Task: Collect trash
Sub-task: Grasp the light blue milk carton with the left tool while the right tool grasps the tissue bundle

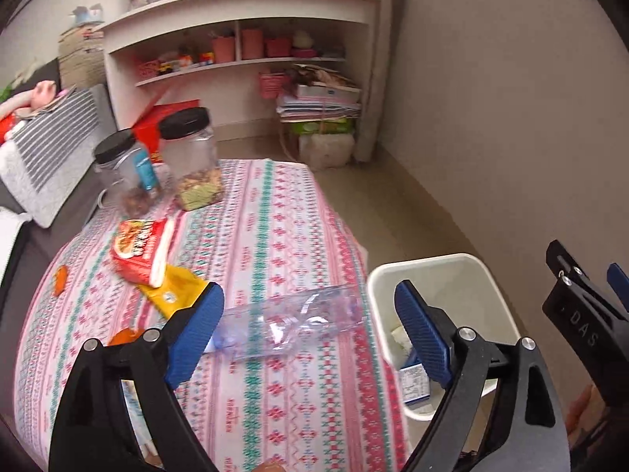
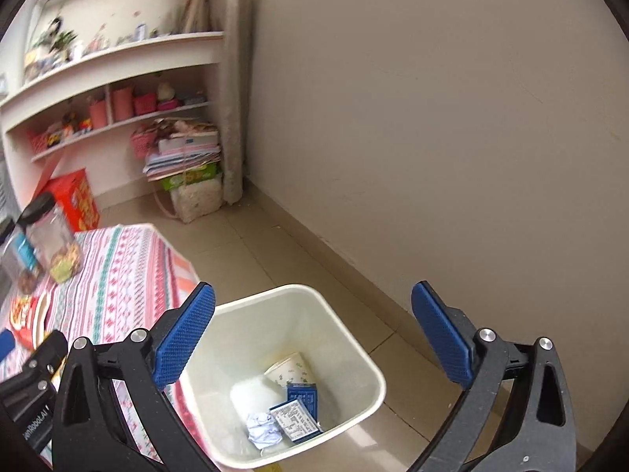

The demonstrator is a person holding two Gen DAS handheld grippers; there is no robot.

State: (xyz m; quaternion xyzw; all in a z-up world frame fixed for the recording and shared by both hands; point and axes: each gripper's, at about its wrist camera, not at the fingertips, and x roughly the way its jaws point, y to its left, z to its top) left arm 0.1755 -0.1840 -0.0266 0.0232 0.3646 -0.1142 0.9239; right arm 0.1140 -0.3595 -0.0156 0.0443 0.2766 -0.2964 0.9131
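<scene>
The clear bottle (image 1: 291, 322) lies on its side on the table (image 1: 275, 216), its long axis running left to right toward the bin (image 1: 432, 271), which stands just beside the table edge. The left gripper (image 1: 310, 330) is wide open with the bottle between its pads, untouched. The right gripper (image 2: 314, 338) is also wide open and empty above the bin. Only the right view shows the bin's inside: a cup (image 2: 289, 369), blue boxes (image 2: 298, 417), crumpled paper (image 2: 261, 428).
</scene>
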